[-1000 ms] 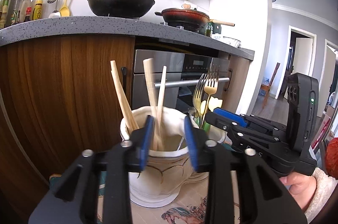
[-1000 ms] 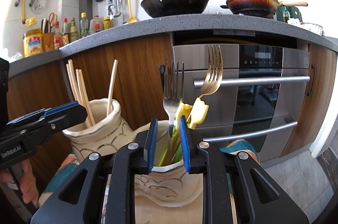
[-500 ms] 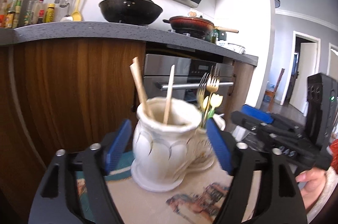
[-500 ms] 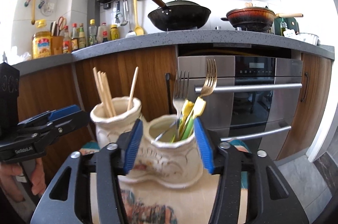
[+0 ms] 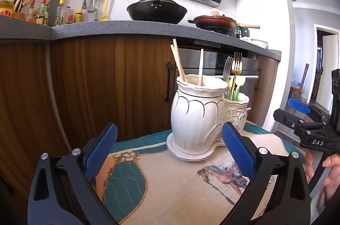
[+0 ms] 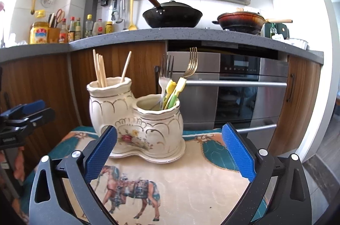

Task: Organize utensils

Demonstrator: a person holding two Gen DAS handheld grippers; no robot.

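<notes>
Evidently sorting is complete or nearly so: chopsticks (image 6: 99, 69) stand in the taller cup of the holder (image 6: 136, 118), forks (image 6: 179, 71) in the shorter cup beside it. Left hand-held gripper (image 5: 169, 150) and right hand-held gripper (image 6: 169, 150), in front of the holder, gape wide, grasping nothing. Next: locate any stray utensil; none visible on the cloth (image 6: 191, 182).

Cream gold-trimmed holder (image 6: 148, 127); horse-print teal cloth (image 6: 180, 182).
</notes>
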